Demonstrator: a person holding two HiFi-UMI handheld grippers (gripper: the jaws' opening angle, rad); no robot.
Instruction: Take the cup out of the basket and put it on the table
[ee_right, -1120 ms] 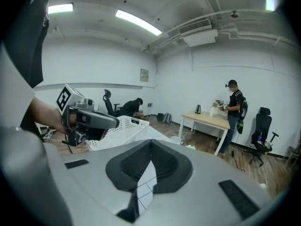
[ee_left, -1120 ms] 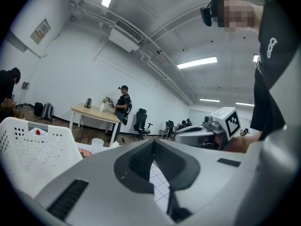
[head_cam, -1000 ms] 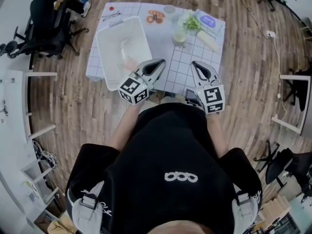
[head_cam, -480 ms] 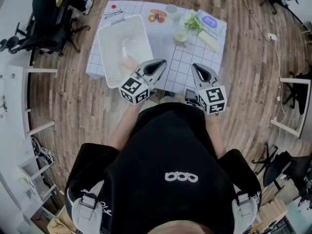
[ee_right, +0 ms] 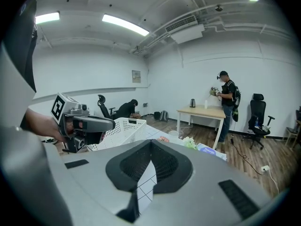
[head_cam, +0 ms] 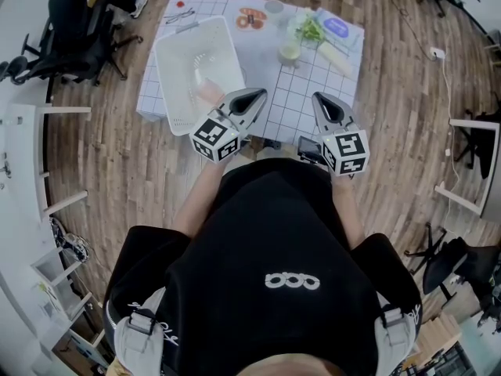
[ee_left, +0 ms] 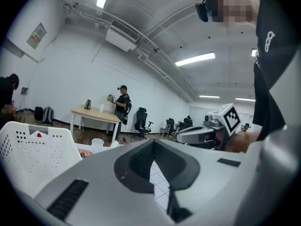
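Far left, off the table: a seated person [head_cam: 78, 6] in a black office chair [head_cam: 55, 61] on the wood floor.

The table [head_cam: 305, 92], under a grid-pattern cloth, holds the white perforated basket [head_cam: 176, 92] on its left half. The cup [head_cam: 208, 91] lies on the basket floor toward the near right corner. It is pale and partly see-through, so we cannot make out its outline well.

The left gripper [head_cam: 254, 94] is just beside the basket's near right corner. Its jaws are pressed together with nothing between them. The basket's wall stands between its tip and the cup.

Beyond, on the far middle of the table, are a plate [head_cam: 252, 18] of orange-red pieces and a small white cup [head_cam: 273, 6]. Further right come leafy greens [head_cam: 309, 30], a glass of pale drink [head_cam: 290, 52] and a blue-labelled packet [head_cam: 335, 30].

A black device [head_cam: 308, 149] sits at the near edge.

The right gripper [head_cam: 321, 99] is over bare cloth, well apart from the basket. Its jaws are closed tip to tip and empty.

Far right is a white plug [head_cam: 434, 53] with its cable on the floor.
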